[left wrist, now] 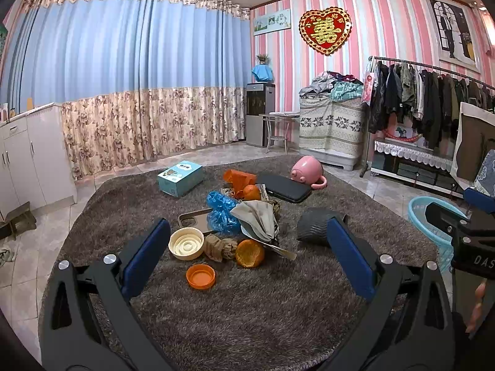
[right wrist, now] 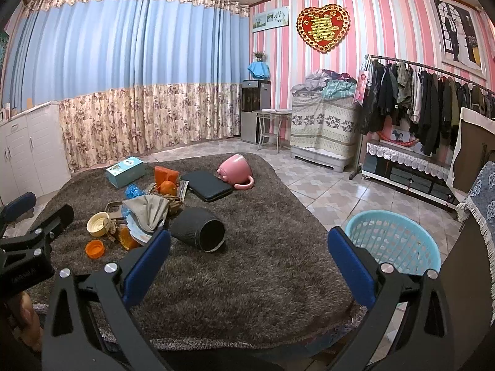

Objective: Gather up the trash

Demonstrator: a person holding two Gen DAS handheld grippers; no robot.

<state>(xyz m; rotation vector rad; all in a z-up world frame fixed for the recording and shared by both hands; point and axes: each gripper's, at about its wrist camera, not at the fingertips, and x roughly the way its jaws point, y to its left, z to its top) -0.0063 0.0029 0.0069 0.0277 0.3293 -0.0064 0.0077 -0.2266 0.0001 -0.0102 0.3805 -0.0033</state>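
2 grippers hang released, gripping nothing: left gripper (left wrist: 247,247) faces the trash pile on the rug (left wrist: 247,309), right gripper (right wrist: 249,255) near the blue basket (right wrist: 393,241). I'd start with the orange cap (left wrist: 200,275), closing squarely across its rim.

Litter pile (left wrist: 235,225) on rug (left wrist: 247,303), basket (right wrist: 393,241) right, beside rug

shaggy rug, slick plastics
you face a rough grey-brown shag rug (left wrist: 247,309), a glossy pink ceramic-looking mug (left wrist: 306,170), and a perforated light-blue plastic basket (right wrist: 393,241).
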